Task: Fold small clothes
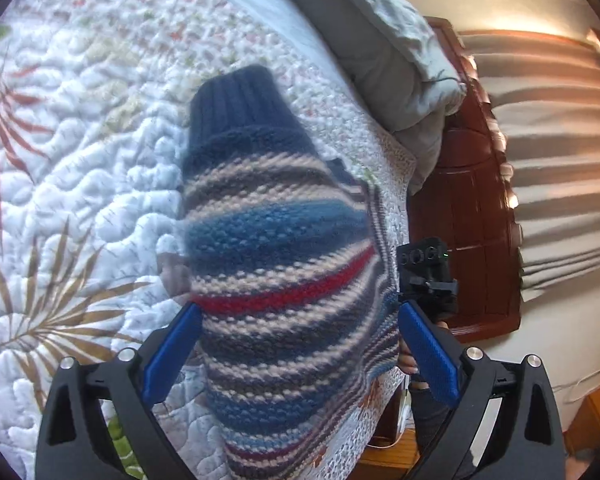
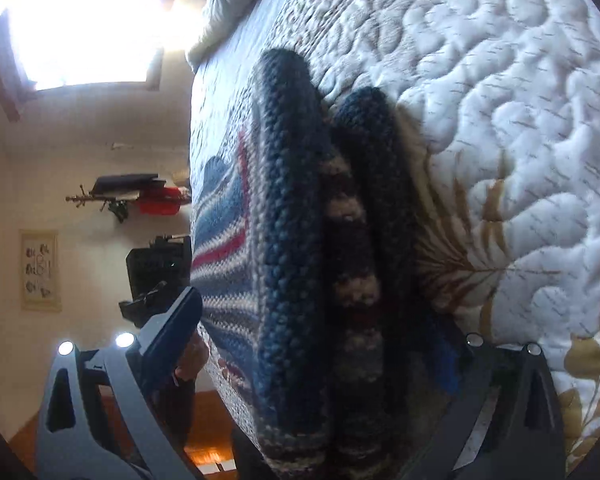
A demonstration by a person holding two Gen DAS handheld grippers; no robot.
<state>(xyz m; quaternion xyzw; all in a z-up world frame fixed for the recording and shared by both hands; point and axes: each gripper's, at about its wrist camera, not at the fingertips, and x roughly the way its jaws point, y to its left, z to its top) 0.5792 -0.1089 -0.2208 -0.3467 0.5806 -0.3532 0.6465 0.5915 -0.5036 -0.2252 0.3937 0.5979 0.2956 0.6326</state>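
A small knitted striped sweater point(image 1: 284, 264) with a navy ribbed collar, blue, cream, grey and red bands lies on a white quilted bedspread point(image 1: 80, 160). My left gripper point(image 1: 300, 344) is open, its blue pads point(image 1: 168, 356) wide apart on either side of the sweater's body. The right gripper's body shows in the left wrist view point(image 1: 426, 276) at the sweater's right edge. In the right wrist view a folded thick edge of the sweater point(image 2: 296, 240) fills the space between my right gripper's point(image 2: 320, 332) spread fingers point(image 2: 176, 328). I cannot tell whether they touch it.
A grey duvet point(image 1: 380, 60) is bunched at the bed's far side next to a dark wooden headboard point(image 1: 472, 208). The bed edge runs close beside the sweater. A wall, a framed picture point(image 2: 40, 268) and a wooden floor point(image 2: 208, 420) lie beyond.
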